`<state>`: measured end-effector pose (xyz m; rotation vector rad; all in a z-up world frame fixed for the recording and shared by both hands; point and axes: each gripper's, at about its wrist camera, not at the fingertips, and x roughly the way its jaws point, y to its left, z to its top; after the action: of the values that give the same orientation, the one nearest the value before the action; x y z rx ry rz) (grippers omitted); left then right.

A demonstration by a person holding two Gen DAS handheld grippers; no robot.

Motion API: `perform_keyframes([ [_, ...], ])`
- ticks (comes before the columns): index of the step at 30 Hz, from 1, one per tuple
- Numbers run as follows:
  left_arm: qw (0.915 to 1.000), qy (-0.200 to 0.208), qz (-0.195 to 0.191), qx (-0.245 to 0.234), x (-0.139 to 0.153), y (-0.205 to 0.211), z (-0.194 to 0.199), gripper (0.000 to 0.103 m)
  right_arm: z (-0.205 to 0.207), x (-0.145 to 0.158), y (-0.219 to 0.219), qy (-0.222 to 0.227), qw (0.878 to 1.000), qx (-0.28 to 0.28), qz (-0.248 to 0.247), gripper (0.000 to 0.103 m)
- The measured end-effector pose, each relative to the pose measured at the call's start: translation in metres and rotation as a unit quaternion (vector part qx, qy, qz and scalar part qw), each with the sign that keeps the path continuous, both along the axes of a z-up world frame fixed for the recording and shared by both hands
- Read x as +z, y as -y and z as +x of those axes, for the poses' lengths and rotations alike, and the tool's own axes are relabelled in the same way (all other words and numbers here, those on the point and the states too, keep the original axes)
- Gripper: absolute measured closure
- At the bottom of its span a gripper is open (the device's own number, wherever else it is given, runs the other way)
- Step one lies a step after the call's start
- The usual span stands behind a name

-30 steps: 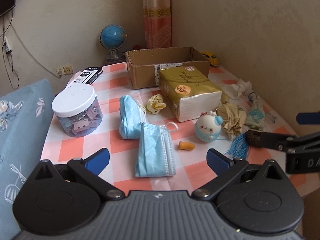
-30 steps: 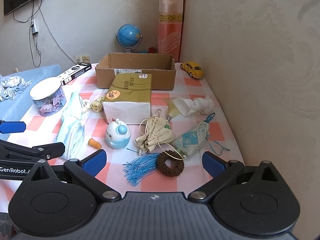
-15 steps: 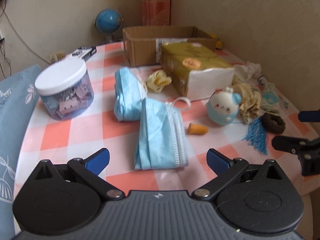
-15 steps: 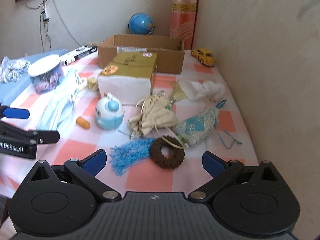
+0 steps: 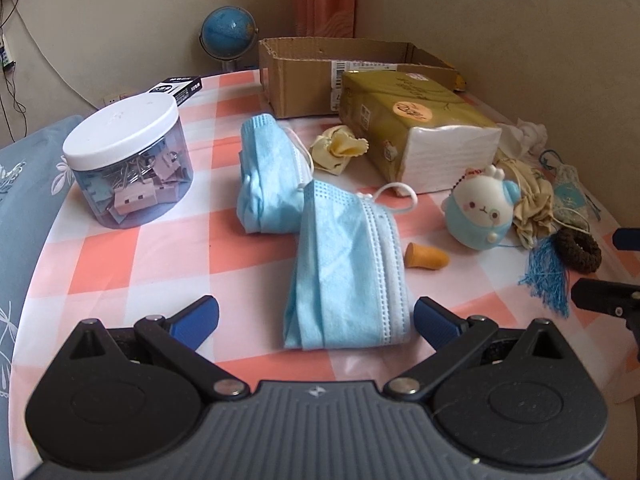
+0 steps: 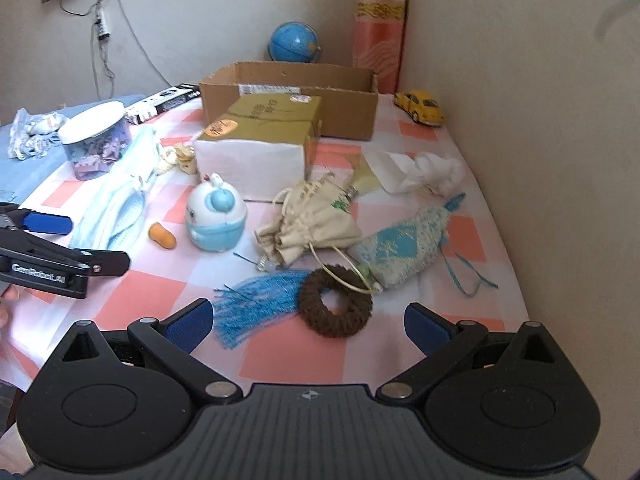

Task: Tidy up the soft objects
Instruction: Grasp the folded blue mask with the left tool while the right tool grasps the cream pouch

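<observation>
Hovering over a cluttered checked table, nothing grabbed

Both tongs are spread wide and holding nothing. The left gripper [image 5: 316, 312] hangs right over a folded blue face mask [image 5: 344, 264], with a second mask [image 5: 270, 184] lying just behind it, touching. The right gripper [image 6: 306, 318] sits above a brown scrunchie [image 6: 336, 306] and a blue tassel [image 6: 256, 298]. Only writing I can read is "GenRobot.AI" on the side of the left tool in the right view. The tissue pack [image 5: 416, 136] has an orange round sticker, print too small to read. Cardboard box [image 6: 288, 98] stands at the back of the checked tablecloth [image 5: 140, 256], shipping label illegible.
</observation>
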<state>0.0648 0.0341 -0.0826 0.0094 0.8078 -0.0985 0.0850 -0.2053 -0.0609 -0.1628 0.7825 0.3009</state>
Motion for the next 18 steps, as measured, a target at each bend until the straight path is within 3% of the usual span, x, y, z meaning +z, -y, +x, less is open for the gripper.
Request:
perform_keyframes([
  [11, 0.9993, 0.031, -0.019, 0.003, 0.016, 0.003, 0.005, 0.002, 0.011, 0.003, -0.003, 0.014, 1.0, 0.019, -0.013, 0.0],
  [18, 0.9995, 0.032, 0.002, -0.006, 0.016, 0.012, 0.009, 0.013, 0.029, 0.008, 0.0, 0.025, 0.999, 0.026, -0.021, 0.0],
])
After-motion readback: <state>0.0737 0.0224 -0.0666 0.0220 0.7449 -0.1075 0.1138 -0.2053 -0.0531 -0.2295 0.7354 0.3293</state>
